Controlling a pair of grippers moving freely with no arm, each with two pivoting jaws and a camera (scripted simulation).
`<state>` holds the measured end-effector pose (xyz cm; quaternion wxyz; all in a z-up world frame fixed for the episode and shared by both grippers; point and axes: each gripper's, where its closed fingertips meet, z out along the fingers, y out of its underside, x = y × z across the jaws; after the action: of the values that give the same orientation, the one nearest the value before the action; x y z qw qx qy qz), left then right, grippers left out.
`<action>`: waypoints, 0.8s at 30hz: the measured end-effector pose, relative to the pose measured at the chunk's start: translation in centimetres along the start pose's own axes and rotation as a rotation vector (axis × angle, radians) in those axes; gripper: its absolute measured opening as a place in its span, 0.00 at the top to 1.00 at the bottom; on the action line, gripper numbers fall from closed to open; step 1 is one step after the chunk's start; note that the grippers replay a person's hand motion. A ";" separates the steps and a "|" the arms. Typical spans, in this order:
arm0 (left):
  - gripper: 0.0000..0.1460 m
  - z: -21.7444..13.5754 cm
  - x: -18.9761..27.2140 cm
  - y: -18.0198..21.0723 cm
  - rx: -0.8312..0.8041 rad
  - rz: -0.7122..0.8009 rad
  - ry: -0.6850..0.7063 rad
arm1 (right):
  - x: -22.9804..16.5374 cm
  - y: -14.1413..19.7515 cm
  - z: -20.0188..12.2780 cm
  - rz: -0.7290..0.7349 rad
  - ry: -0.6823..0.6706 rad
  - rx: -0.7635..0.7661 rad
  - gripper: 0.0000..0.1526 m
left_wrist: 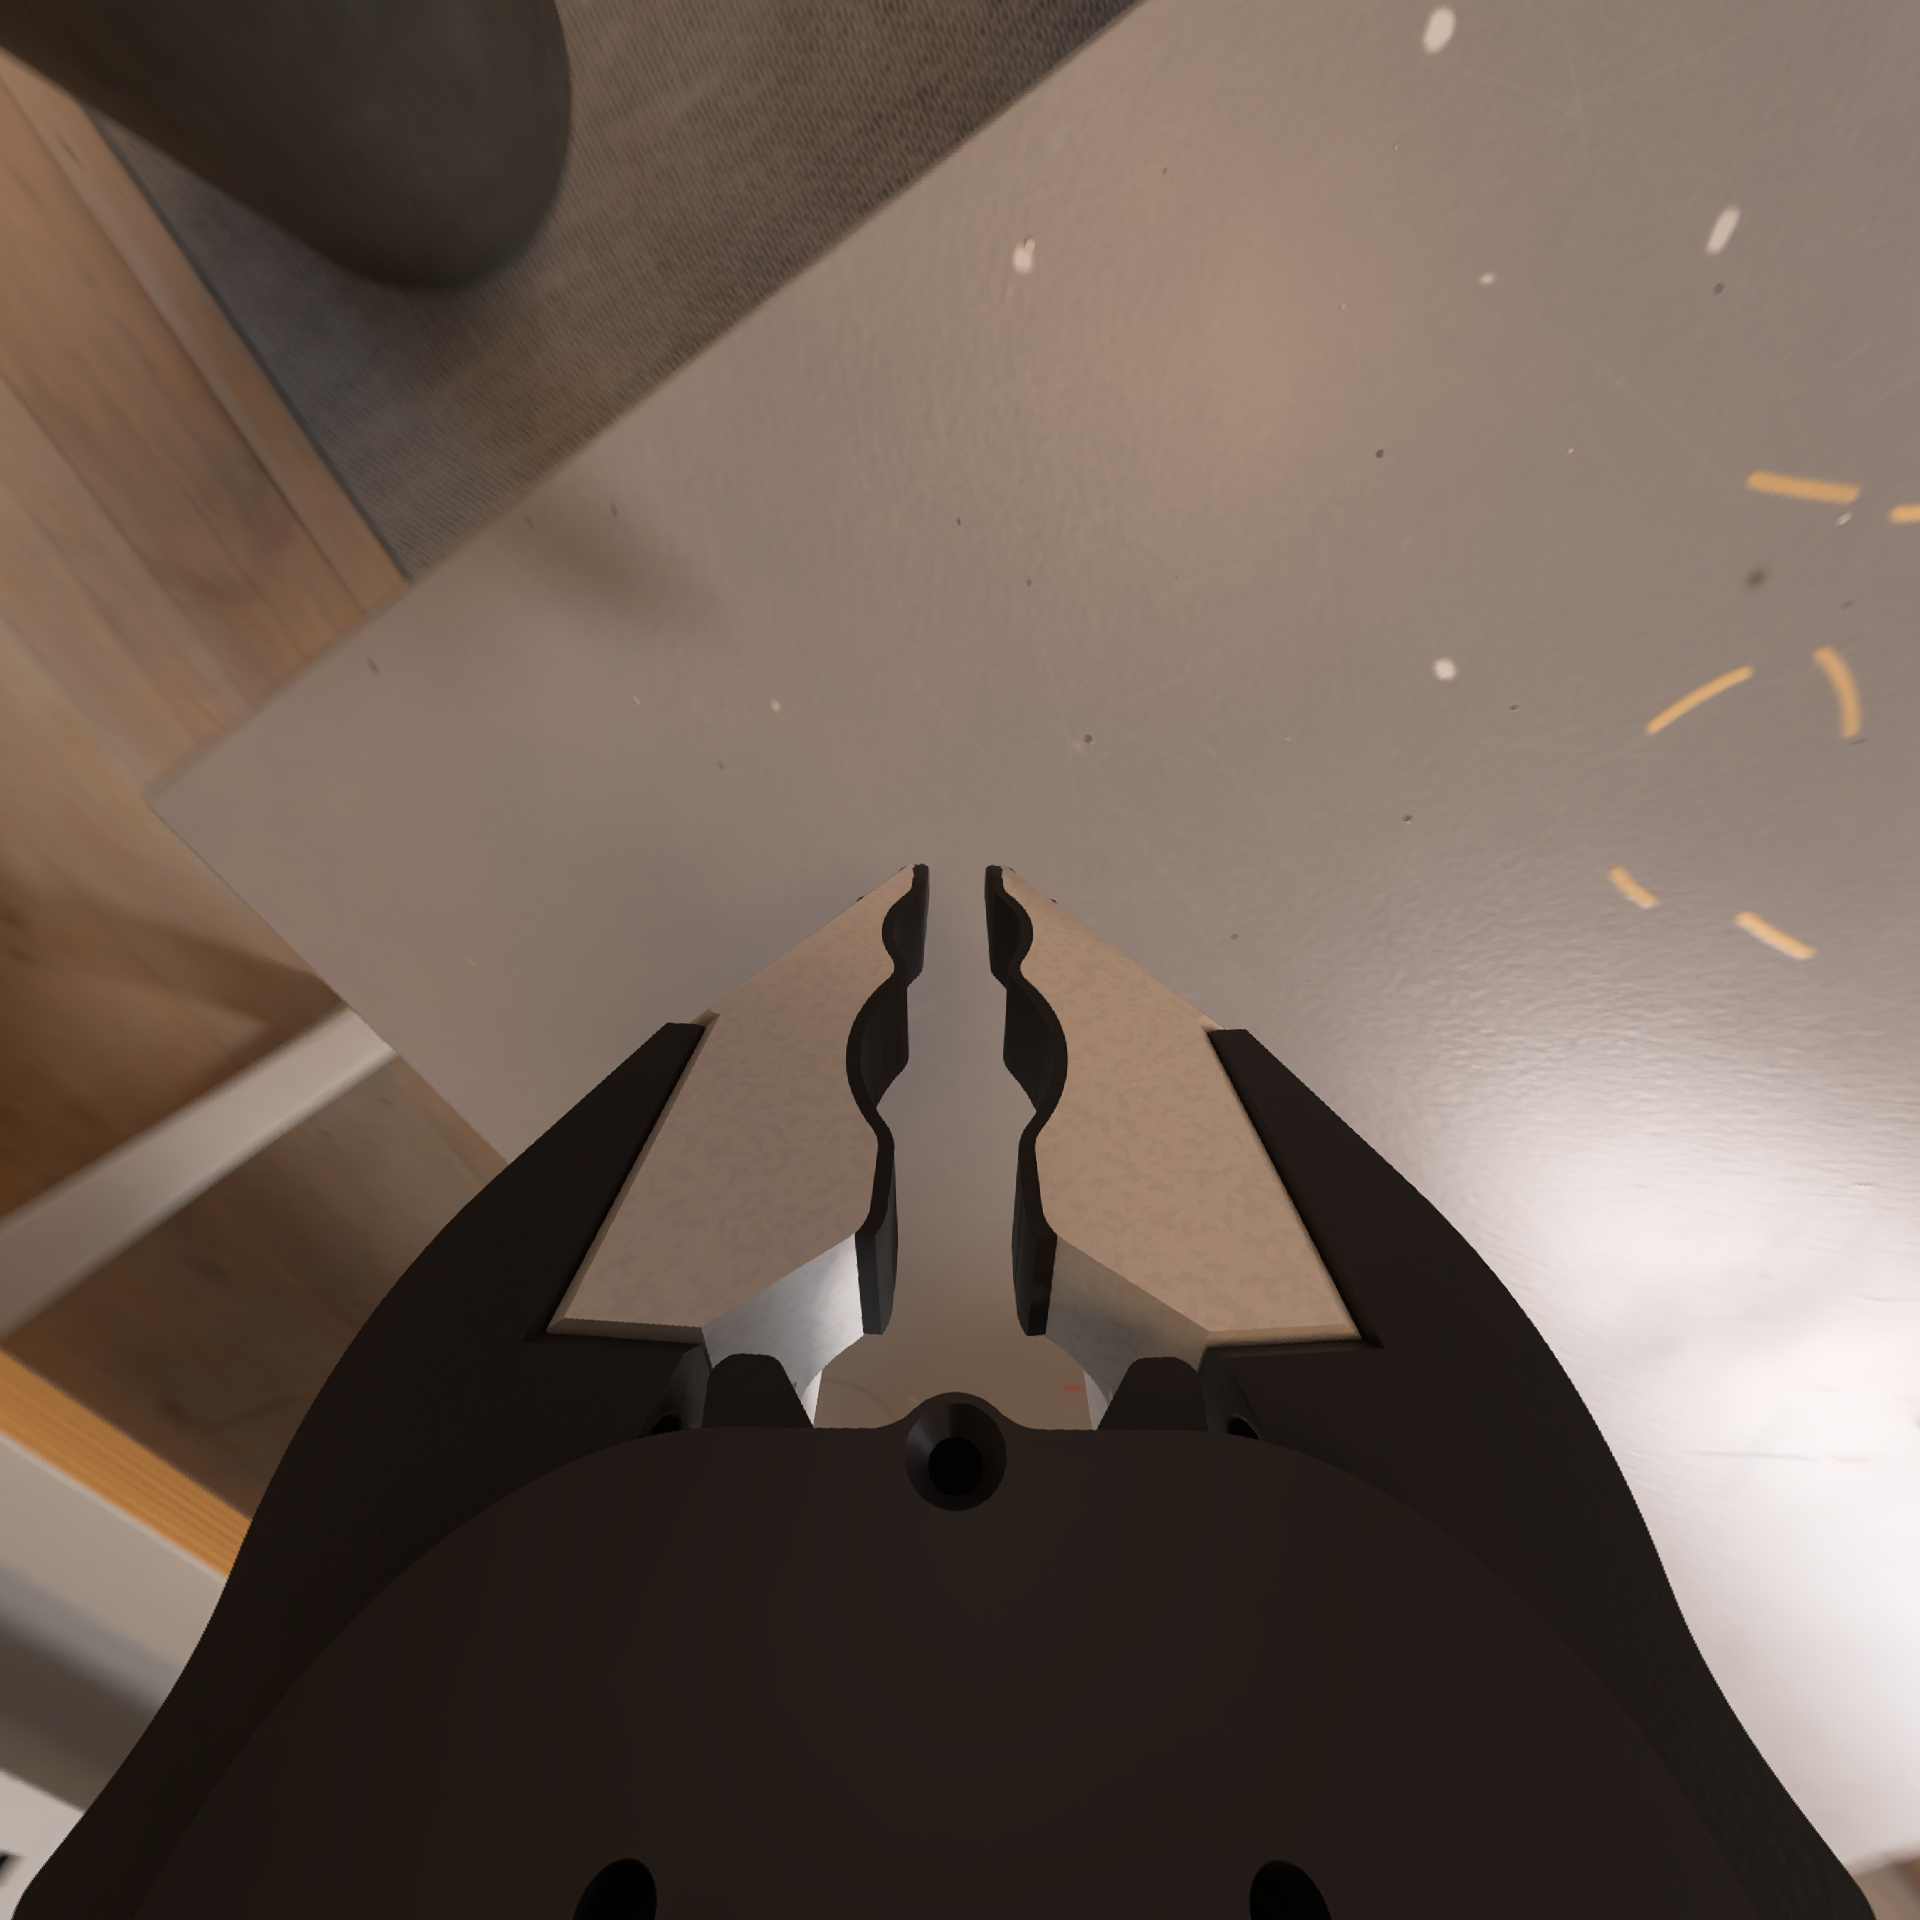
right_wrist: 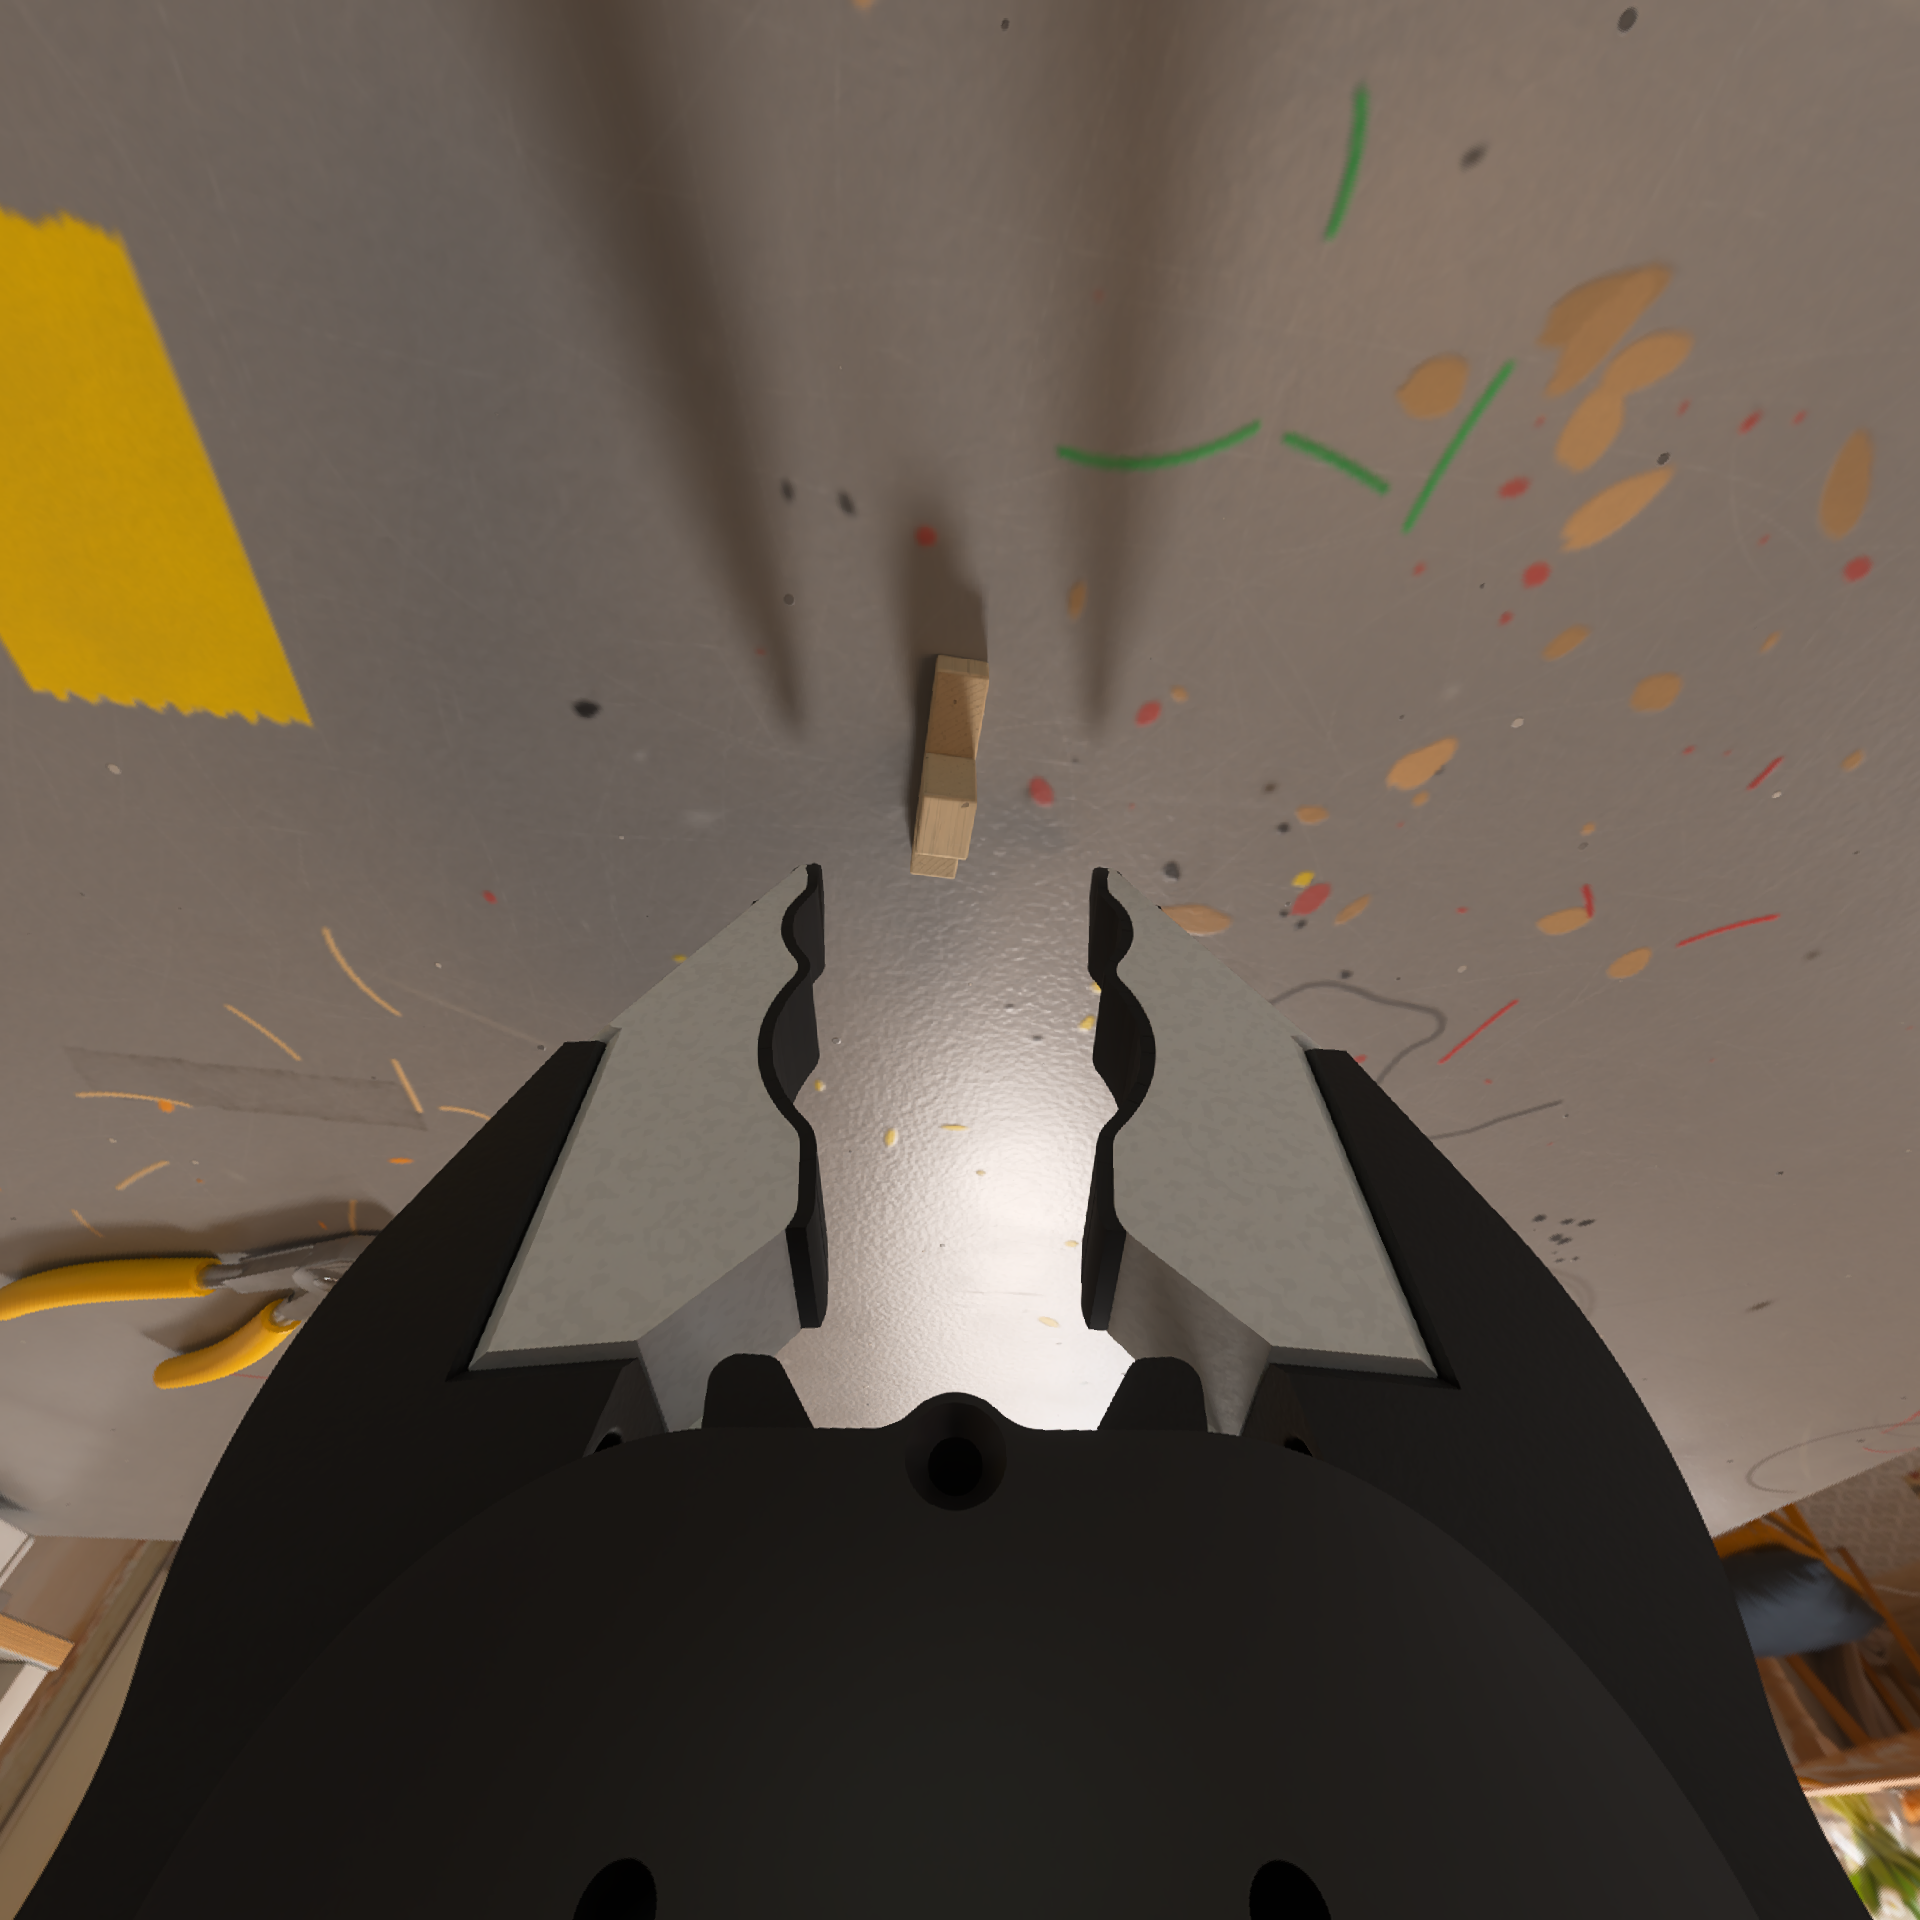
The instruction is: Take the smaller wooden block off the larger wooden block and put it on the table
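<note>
In the right wrist view a long pale larger wooden block [right_wrist: 962, 694] lies on the grey paint-spattered table [right_wrist: 520, 831]. The smaller wooden block [right_wrist: 947, 805] sits on top of its near part. My right gripper [right_wrist: 956, 878] is open and empty, above the table, with its fingertips just short of the blocks' near end and the blocks in line with the gap. My left gripper [left_wrist: 957, 873] is empty with only a narrow slit between its fingertips, over a bare part of the table [left_wrist: 1247, 520] near a corner. No blocks show in the left wrist view.
Yellow-handled pliers [right_wrist: 197, 1299] lie on the table at the left, partly hidden by my right gripper. A yellow patch of tape [right_wrist: 125, 468] is at the far left. In the left wrist view the table edge [left_wrist: 312, 717] borders a wooden floor [left_wrist: 125, 540] and a grey rug [left_wrist: 468, 343].
</note>
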<state>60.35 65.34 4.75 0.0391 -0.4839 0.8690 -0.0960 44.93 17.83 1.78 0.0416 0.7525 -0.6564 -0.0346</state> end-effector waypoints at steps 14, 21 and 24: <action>0.93 0.7 2.1 -2.7 0.064 0.161 0.003 | 0.1 0.2 0.1 0.002 -0.001 -0.036 0.64; 0.89 0.7 2.7 -2.5 0.044 0.074 0.046 | 0.4 0.1 -0.3 0.037 0.042 -0.039 0.62; 0.90 0.5 3.0 -2.0 0.010 0.061 0.055 | 0.5 -0.1 -0.3 0.050 0.045 -0.044 0.61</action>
<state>60.47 61.71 4.70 0.0203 -0.4541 0.8836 -0.1124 45.13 17.33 2.11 0.0739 0.7352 -0.6731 -0.0310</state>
